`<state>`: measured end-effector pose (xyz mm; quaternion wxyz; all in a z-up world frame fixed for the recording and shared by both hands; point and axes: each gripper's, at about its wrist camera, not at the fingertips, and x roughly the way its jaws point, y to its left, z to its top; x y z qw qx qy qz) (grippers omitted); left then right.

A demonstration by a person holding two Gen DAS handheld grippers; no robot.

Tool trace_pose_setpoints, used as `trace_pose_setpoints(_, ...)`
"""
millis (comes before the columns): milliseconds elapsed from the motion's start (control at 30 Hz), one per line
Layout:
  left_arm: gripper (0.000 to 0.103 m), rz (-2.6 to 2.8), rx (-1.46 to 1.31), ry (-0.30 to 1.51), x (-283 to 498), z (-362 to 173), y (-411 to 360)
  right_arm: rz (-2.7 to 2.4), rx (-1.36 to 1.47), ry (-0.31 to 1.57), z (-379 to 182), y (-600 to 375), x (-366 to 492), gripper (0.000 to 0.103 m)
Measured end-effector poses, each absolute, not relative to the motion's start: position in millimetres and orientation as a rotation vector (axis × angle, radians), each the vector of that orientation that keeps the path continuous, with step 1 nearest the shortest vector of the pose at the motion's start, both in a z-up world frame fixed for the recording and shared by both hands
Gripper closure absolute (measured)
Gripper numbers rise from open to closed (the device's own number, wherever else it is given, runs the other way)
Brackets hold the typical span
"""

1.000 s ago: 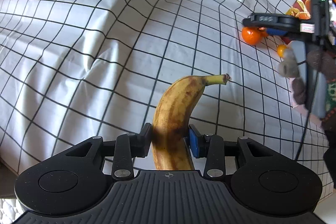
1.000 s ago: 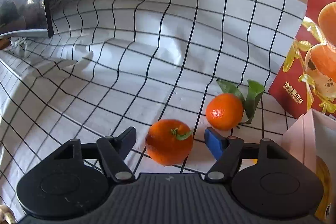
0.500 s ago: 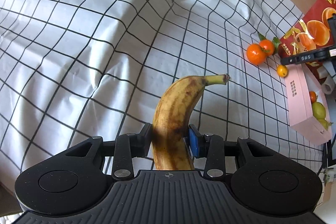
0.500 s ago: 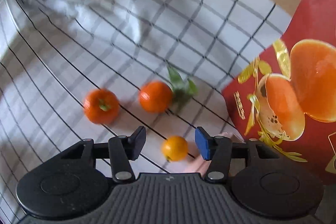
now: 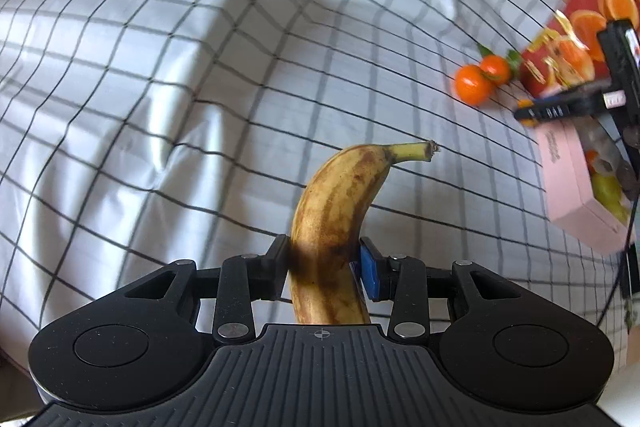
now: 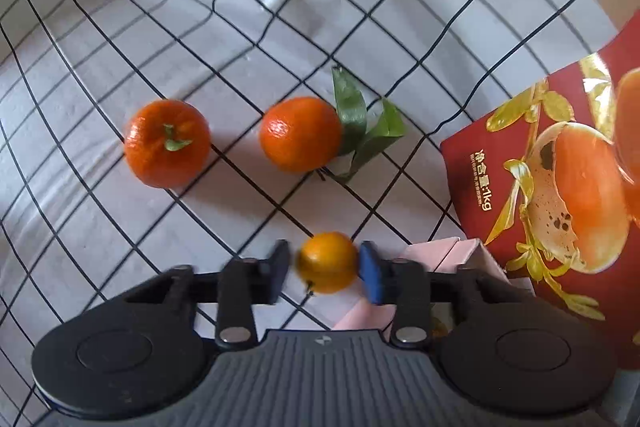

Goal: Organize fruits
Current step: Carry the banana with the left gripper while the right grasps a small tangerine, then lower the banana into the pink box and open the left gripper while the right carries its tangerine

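My left gripper [image 5: 322, 267] is shut on a spotted yellow-brown banana [image 5: 340, 211], stem up and to the right, held above the checked cloth. In the right wrist view my right gripper [image 6: 324, 267] is shut on a small yellow-orange fruit [image 6: 327, 261] beside the corner of a pink box [image 6: 444, 251]. Two larger mandarins lie on the cloth beyond it: one with a green stem [image 6: 167, 143], one with leaves [image 6: 300, 134]. The left wrist view shows both mandarins [image 5: 482, 77] and the right gripper [image 5: 568, 107] far right, over the pink box [image 5: 576, 195].
A red carton printed with oranges [image 6: 560, 187] stands at the right, behind the pink box, which holds green and orange fruit [image 5: 606, 189]. The white cloth with black grid lines [image 5: 160, 87] is rumpled into folds. A cable [image 5: 624, 239] hangs at the far right.
The right gripper left the stemmed mandarin, swung right to the small yellow-orange fruit by the pink box, and closed its jaws on it. The left gripper kept hold of the banana almost in place.
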<state>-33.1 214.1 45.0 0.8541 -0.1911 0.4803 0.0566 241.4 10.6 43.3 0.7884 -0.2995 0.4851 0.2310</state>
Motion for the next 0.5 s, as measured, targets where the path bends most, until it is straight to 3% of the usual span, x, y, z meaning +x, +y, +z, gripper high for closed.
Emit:
trace_pose_setpoints(300, 0.062, -0.046, -0.299, 0.971, -3, 96, 146, 0.601, -0.213, 0.809, 144, -64, 106, 0.070)
trace_pose_setpoints(500, 0.062, -0.278, -0.271, 0.926, 40, 138, 71, 0.440, -0.077, 0.737, 160, -151, 18, 0.070)
